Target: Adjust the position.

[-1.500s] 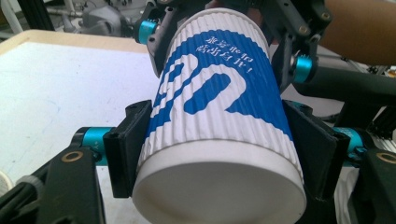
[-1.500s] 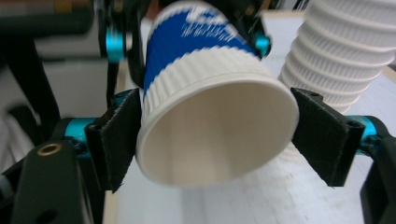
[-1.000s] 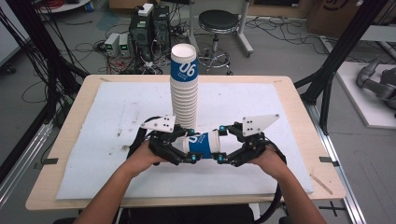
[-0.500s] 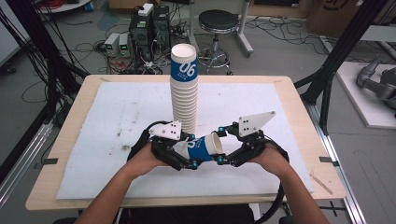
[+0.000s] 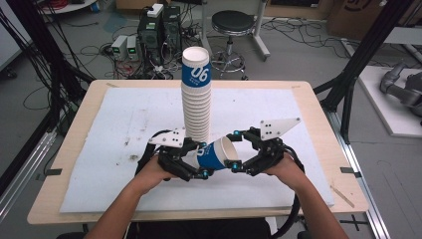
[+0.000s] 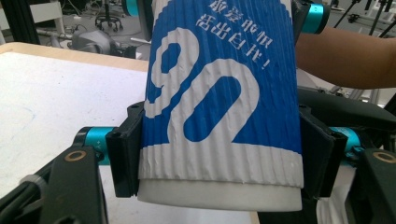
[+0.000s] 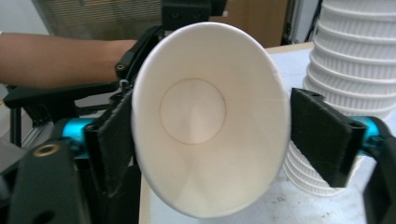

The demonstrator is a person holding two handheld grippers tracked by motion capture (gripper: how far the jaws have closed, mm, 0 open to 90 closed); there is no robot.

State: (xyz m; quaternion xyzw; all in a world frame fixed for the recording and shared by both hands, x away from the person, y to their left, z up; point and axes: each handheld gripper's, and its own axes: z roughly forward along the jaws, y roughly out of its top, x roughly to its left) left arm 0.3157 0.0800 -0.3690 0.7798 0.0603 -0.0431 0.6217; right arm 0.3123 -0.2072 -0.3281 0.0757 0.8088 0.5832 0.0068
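A blue-and-white paper cup (image 5: 214,155) lies on its side in the air between both grippers, its mouth turned right and slightly up. My left gripper (image 5: 201,161) is shut on its lower body. In the left gripper view both pads press the ribbed sleeve of the cup (image 6: 219,116), the jaws having just closed further on it. My right gripper (image 5: 233,150) stands at the rim. In the right gripper view the cup (image 7: 201,116) opens toward the camera, pressed into an oval between the pads. A tall stack of cups (image 5: 196,99) stands upright just behind.
A white mat (image 5: 124,124) covers most of the wooden table (image 5: 318,99). The stack of cups (image 7: 355,60) rises close beside the right gripper's outer jaw. Beyond the table's far edge are a stool (image 5: 231,22) and computer boxes (image 5: 159,25) on the floor.
The cup has tipped from level to mouth-up on its right end. The left gripper has tightened on it and both hands have turned slightly, staying in place.
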